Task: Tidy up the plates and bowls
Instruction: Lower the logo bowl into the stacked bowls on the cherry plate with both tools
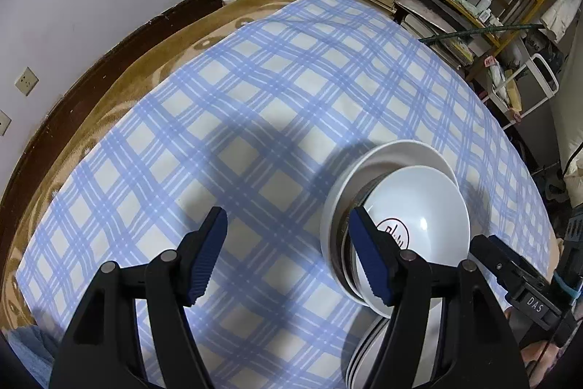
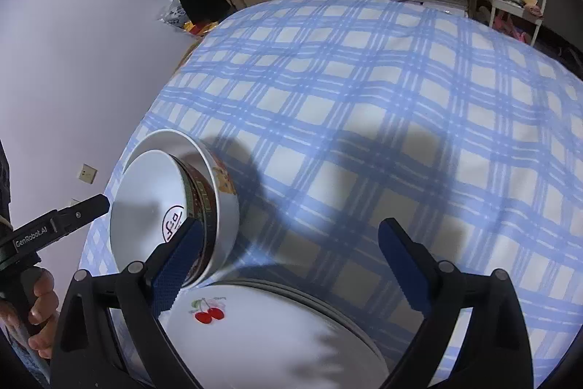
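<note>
While resting on the blue checked cloth (image 1: 255, 104), sitting nested: bowls (image 1: 411, 210), the inner one bearing a red ring mark, the outer one patterned. Lying just beside them, at the near edge: plates (image 2: 277, 338), stacked, the top one showing red cherries. Hovering over the cloth, released and gaping wide, gripping nothing: left gripper (image 1: 288, 254). Hanging above the plates, likewise spread and holding nothing: right gripper (image 2: 288, 265).

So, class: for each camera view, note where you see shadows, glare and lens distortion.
Left wrist view: dark shadows cross the tablecloth, a small glare spot sits in the top bowl, and the table bulges from fisheye distortion. Right wrist view: shadows fall on the cloth beyond the bowls, and the cherry plate looks slightly soft.
</note>
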A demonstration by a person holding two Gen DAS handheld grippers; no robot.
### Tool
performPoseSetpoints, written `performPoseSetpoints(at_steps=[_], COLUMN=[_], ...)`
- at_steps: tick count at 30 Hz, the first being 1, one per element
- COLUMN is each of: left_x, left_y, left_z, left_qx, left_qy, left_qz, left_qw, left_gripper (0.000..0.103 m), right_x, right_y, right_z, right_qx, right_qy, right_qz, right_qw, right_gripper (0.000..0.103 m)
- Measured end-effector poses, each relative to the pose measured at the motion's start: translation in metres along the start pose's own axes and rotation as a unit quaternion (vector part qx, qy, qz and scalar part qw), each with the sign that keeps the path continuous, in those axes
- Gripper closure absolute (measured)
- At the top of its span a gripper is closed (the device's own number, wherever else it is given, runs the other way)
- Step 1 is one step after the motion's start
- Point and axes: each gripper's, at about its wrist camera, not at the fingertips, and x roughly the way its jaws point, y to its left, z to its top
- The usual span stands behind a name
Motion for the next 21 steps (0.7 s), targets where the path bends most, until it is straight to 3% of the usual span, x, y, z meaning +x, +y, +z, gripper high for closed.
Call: performPoseSetpoints(at_steps=[8,13,21], left_x=[0.007,0.014,0.024], left_y=[0.008,0.001,0.000], left_z=[0.004,0.005,0.007], left_qx=[-0.014,0.003,0.006], left_qy=[0.013,0.018,0.028], left_qz=[-0.020,-0.005,0.004], left_qw=[0.9996,0.9998,0.9996], left_gripper=[0.035,0.035,0.037], right_x=[0.012,0.015,0.022], right_y=[-0.007,-0.005,0.003], right_z=[0.001,0.001,0.003], right_qx=[0.034,0.029,0.016], right_qy=[0.026,0.028,0.038], right_qz=[0.030,0.025,0.017], right_qw=[0.999,0.999,0.999], right_gripper=[0.002,0.002,0.011])
